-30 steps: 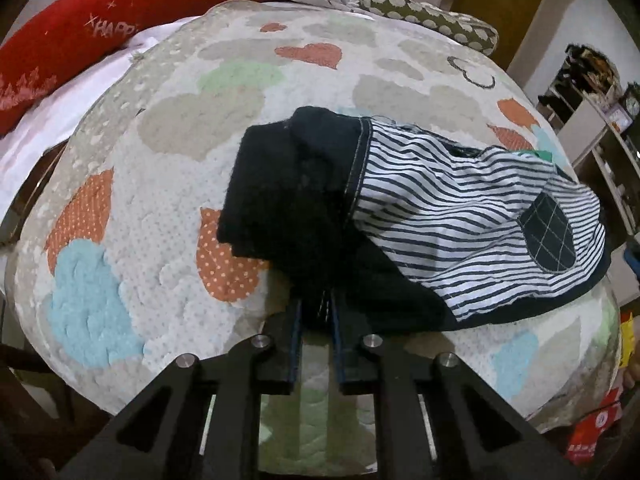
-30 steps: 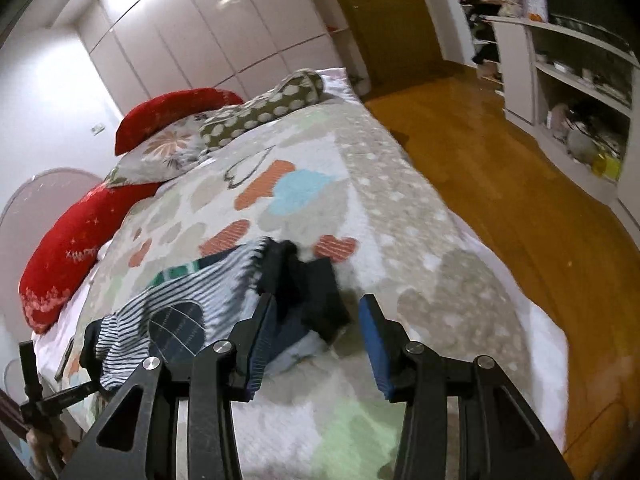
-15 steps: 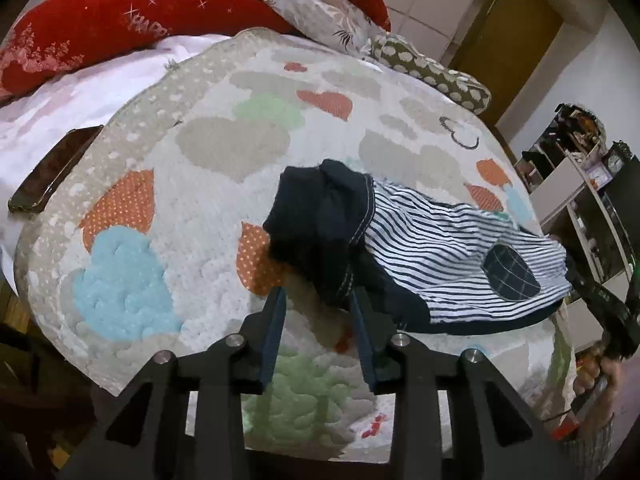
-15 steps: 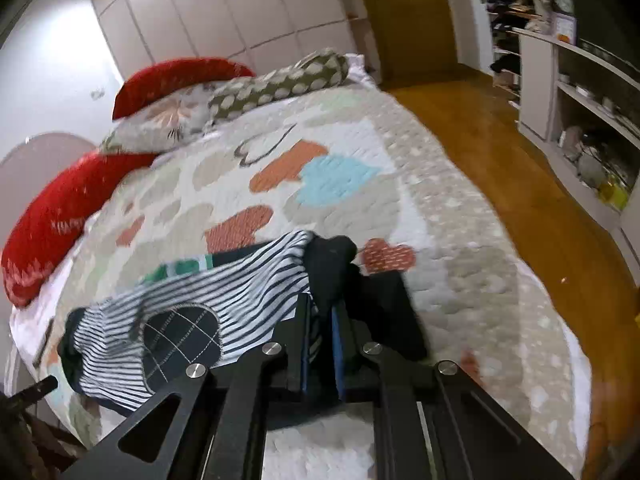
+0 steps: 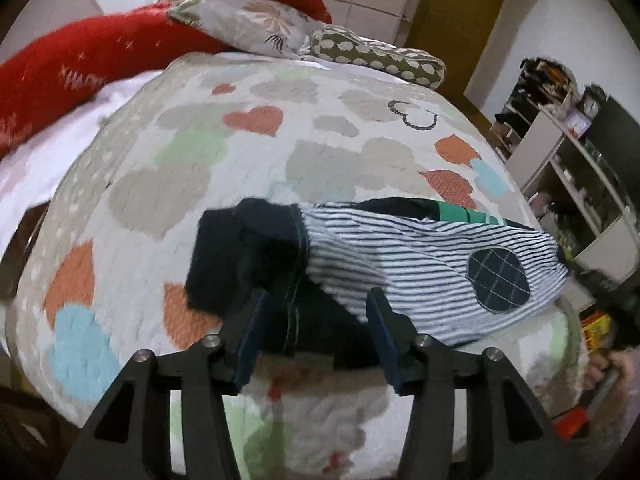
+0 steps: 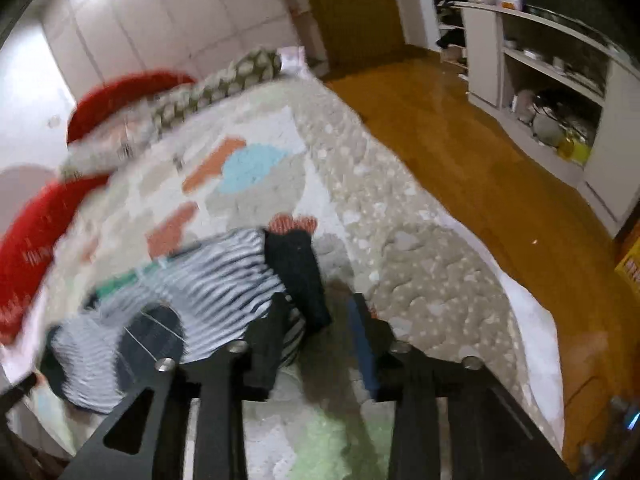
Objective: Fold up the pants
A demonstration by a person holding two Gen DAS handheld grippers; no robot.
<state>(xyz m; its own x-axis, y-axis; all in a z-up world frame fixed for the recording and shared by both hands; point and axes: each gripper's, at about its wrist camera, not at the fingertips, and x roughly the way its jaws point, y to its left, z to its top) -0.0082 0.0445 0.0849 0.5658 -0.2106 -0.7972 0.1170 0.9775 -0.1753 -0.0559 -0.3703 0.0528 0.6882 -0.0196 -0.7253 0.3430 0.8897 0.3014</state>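
Observation:
The pants [image 5: 400, 264] are black-and-white striped with dark navy cuffs and a dark checked patch. They lie folded across the heart-patterned quilt [image 5: 240, 160]. My left gripper [image 5: 316, 312] is open, its jaws on either side of the navy cuff end at the fold's near edge. In the right wrist view the pants [image 6: 216, 292] lie left of centre. My right gripper [image 6: 320, 320] is open, with the dark cuff just ahead of the left jaw. The right gripper also shows at the far right of the left wrist view [image 5: 608, 300].
Red pillows [image 5: 60, 88], a floral pillow [image 5: 248, 28] and a green dotted bolster [image 5: 380, 60] line the head of the bed. The bed's right edge drops to a wooden floor [image 6: 460, 152]. White shelving [image 6: 552, 80] stands beyond it.
My left gripper opened wide and let go of the navy cuff end. My right gripper, shut on the pants half a second ago, has opened and pulled back slightly.

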